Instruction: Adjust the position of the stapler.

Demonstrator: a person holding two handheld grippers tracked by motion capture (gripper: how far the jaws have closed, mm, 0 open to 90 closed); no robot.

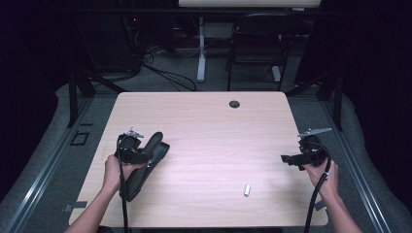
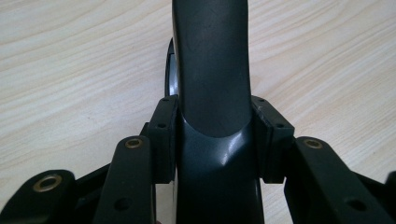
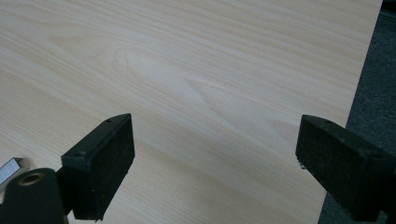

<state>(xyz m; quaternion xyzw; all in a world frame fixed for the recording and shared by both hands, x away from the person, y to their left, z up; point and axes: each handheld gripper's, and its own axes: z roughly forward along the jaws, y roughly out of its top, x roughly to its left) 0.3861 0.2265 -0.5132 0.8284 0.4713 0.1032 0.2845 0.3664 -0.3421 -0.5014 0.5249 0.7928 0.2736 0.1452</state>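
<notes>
A long black stapler lies at an angle on the left part of the light wooden table. My left gripper is shut on it. In the left gripper view both pads press against the sides of the stapler's top arm, which runs away from the camera. My right gripper hangs open by the table's right edge, nothing between its jaws. A small strip of staples rests on the table towards the front right, and the strip of staples also peeks in at the lower left of the right gripper view.
A round cable hole sits near the table's far edge. Beyond the table stand a black chair and a white desk leg, with cables on the grey floor. The table's right edge lies close to my right gripper.
</notes>
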